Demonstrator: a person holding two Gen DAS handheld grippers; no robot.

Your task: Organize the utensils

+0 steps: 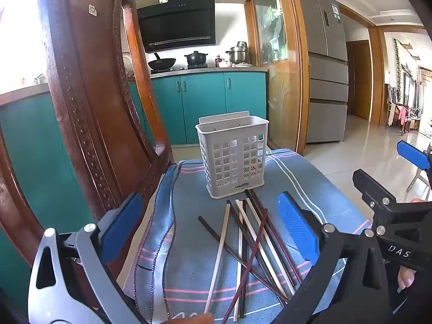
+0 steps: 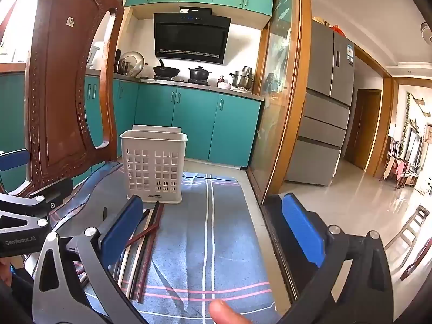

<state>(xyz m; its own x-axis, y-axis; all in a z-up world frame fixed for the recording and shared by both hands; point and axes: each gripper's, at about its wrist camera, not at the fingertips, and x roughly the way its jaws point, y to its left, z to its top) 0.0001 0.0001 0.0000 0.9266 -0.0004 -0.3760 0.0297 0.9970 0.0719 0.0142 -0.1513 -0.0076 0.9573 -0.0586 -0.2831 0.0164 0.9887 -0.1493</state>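
Note:
Several dark and pale chopsticks (image 1: 253, 245) lie loose and crossed on a blue striped cloth (image 1: 189, 270), just in front of a white slotted utensil holder (image 1: 232, 156) that stands upright. My left gripper (image 1: 210, 229) is open and empty, its blue pads either side of the chopstick pile, above it. In the right wrist view the holder (image 2: 154, 164) is ahead to the left and the chopsticks (image 2: 147, 240) lie beside my left pad. My right gripper (image 2: 213, 232) is open and empty over bare cloth (image 2: 205, 237), to the right of the pile; it also shows in the left wrist view (image 1: 391, 189).
A carved wooden chair back (image 1: 89, 102) rises close on the left, beside the holder. The cloth's right edge drops to a tiled floor (image 2: 351, 205) by a glass sliding door (image 2: 280, 94). Teal kitchen cabinets (image 1: 205, 102) and a fridge (image 1: 326, 67) stand behind.

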